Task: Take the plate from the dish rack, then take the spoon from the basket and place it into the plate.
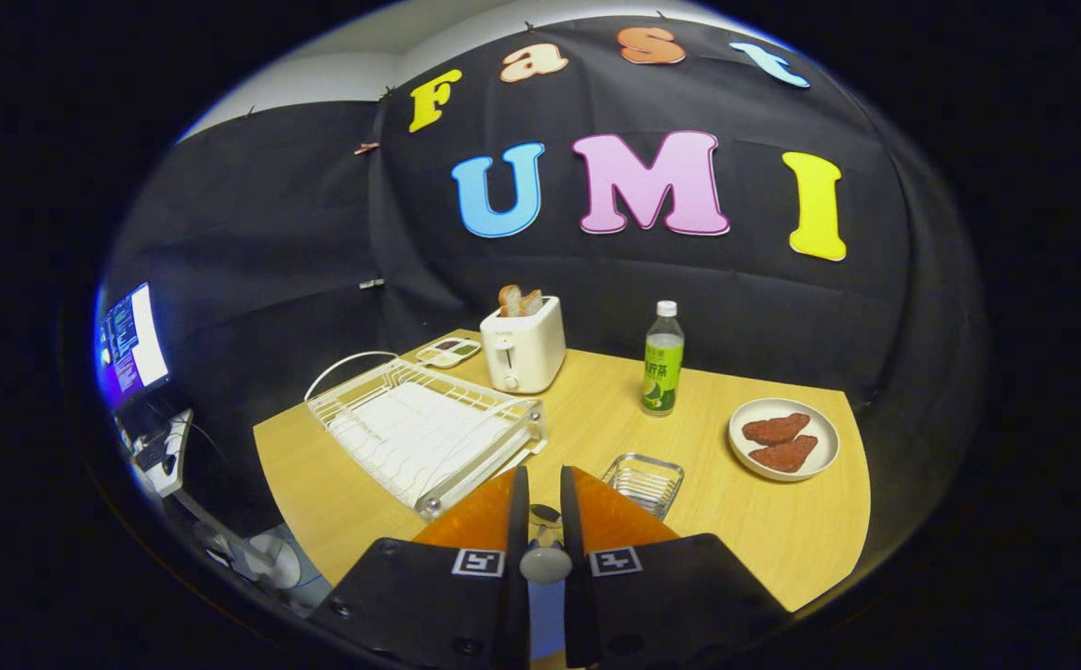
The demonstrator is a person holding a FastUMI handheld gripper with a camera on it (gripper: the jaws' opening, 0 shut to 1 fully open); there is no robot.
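My gripper (545,498) hovers over the near part of the wooden table (764,530), its fingers almost together. A slim spoon (545,561) with a pale rounded end is pinched between them. A patch of blue (543,609) shows low in the gap under the spoon, and I cannot tell what it is. The small wire basket (645,482) stands just ahead of the right finger with nothing in it. The white wire dish rack (424,433) lies ahead to the left and holds no plate.
A white plate (743,453) with two red-brown pieces sits right of the basket. A green drink bottle (662,361) and a white toaster (524,346) with bread stand beyond, with a small tray (448,353) behind the rack. A monitor (134,342) glows off the table's left.
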